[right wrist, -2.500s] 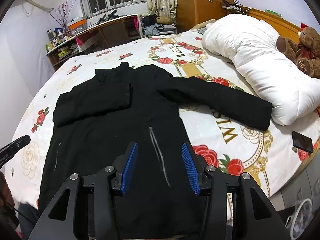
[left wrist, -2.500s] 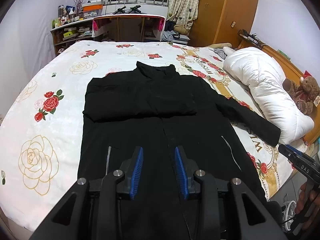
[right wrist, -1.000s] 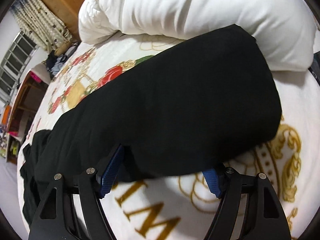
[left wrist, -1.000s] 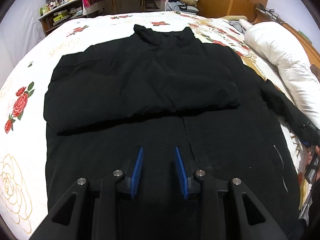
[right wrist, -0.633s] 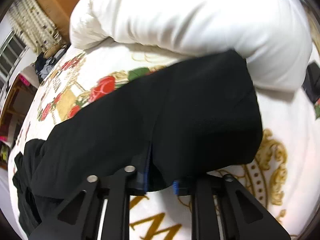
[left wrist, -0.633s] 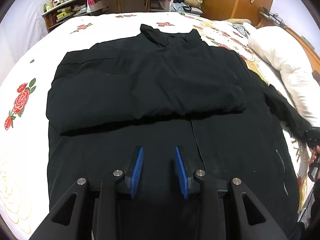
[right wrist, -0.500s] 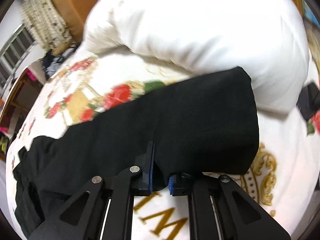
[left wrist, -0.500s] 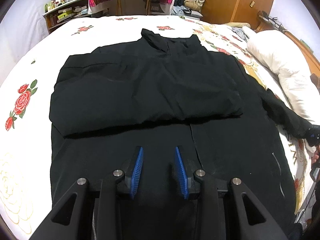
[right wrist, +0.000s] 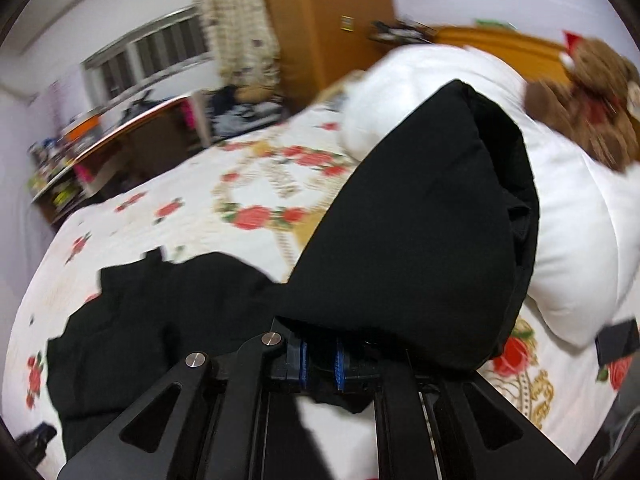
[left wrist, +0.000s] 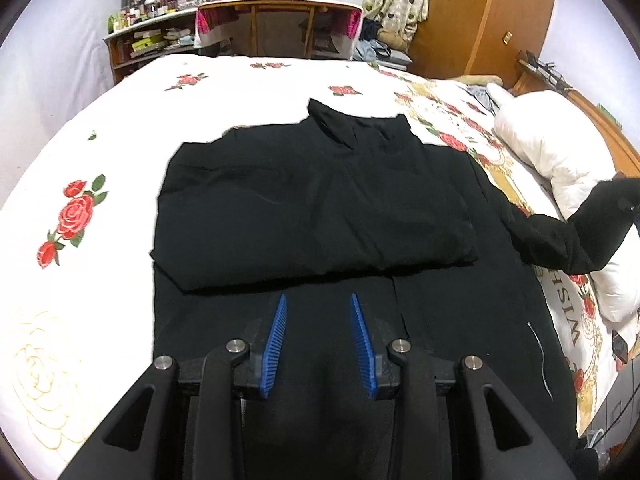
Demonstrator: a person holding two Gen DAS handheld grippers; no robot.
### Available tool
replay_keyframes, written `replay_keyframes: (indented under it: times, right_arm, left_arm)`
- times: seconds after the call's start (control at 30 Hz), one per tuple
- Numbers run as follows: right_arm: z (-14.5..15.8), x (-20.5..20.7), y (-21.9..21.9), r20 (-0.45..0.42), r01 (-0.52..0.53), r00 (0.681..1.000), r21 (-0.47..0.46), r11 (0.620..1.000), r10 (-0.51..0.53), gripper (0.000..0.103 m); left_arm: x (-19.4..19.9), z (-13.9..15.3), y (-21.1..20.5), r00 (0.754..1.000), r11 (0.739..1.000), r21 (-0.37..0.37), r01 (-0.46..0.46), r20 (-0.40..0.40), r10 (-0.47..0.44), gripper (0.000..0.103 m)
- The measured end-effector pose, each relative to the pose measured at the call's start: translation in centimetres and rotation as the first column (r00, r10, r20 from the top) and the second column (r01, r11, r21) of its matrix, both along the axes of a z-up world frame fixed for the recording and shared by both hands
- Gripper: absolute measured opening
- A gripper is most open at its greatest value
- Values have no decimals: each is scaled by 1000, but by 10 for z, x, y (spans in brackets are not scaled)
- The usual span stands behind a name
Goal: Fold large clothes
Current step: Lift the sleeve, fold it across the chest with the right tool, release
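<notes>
A black coat (left wrist: 320,208) lies flat on the flowered bedspread (left wrist: 80,168), collar toward the desk, one sleeve folded across its chest and the zip line running down the front. The left gripper (left wrist: 318,332) hangs over the coat's lower front with its blue pads apart and nothing between them. The right gripper (right wrist: 320,362) is clamped on the cuff of the other sleeve (right wrist: 420,232), which is raised off the bed in a puffy arc in front of the white duvet (right wrist: 568,208).

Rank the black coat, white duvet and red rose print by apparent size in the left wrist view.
1. Coat, largest.
2. Duvet, though partly cut off at the edge.
3. Rose print, smallest.
</notes>
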State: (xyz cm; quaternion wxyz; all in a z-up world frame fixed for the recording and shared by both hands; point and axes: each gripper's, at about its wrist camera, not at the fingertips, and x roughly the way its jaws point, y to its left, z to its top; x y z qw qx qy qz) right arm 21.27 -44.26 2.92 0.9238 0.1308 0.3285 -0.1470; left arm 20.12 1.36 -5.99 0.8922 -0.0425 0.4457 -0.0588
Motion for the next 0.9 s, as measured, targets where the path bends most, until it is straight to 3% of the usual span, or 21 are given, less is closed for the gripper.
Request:
replay_keyframes:
  times: [0.23,0.43,0.57,0.77,0.87,0.9]
  right_arm:
    - [13,20,82,-5,-171,985,-67,983,171,9]
    - [7,41,151,-31,-317,948,-84,945,316,9]
    - [-11,57,193,-80,-408,912,-88,908,402,9]
    - [-69,82,259,-211,-524,840,-75,848,500,10]
    - [-94,87,286,-264,-559,810,-78,826,523,20]
    - [-101,89,292,-272,-574,798,-72,816,538,28]
  left_arm:
    - [-2,6,30,999,999,-20,-44,15,44,35]
    - [2,4,49,997,997,-39,-66,29,67,35]
    - [5,-2,63,997,996,-45,-74,33,76,35]
    - [12,-25,87,996,995,-45,-90,13,90,35]
    - [16,-39,98,995,994,-52,-100,-2,100,35]
    - [17,-43,101,994,992,-60,-107,-5,107,35]
